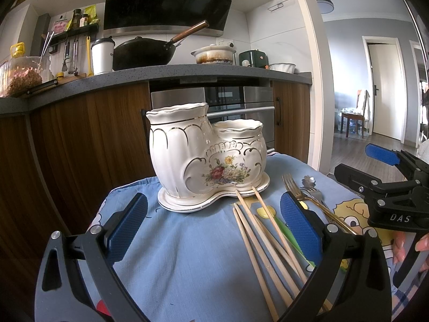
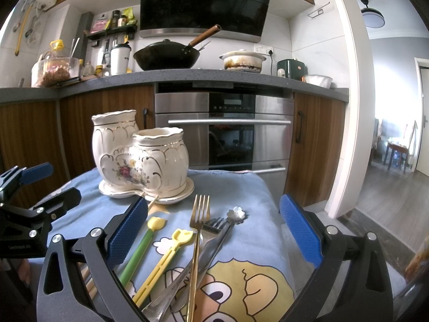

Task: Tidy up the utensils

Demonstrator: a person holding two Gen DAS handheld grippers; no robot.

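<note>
here, in the left wrist view, the left gripper (image 1: 213, 216) has its jaws wide apart and empty, the ceramic holder (image 1: 206, 153) at frame centre and chopsticks (image 1: 265, 244) lower right. the right gripper (image 2: 213, 229) gapes too over the gold fork (image 2: 197, 244), lower centre.

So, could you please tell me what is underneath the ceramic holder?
The ceramic holder stands on a matching white saucer, which rests on blue cloth. Anything beneath its base is hidden.
</note>
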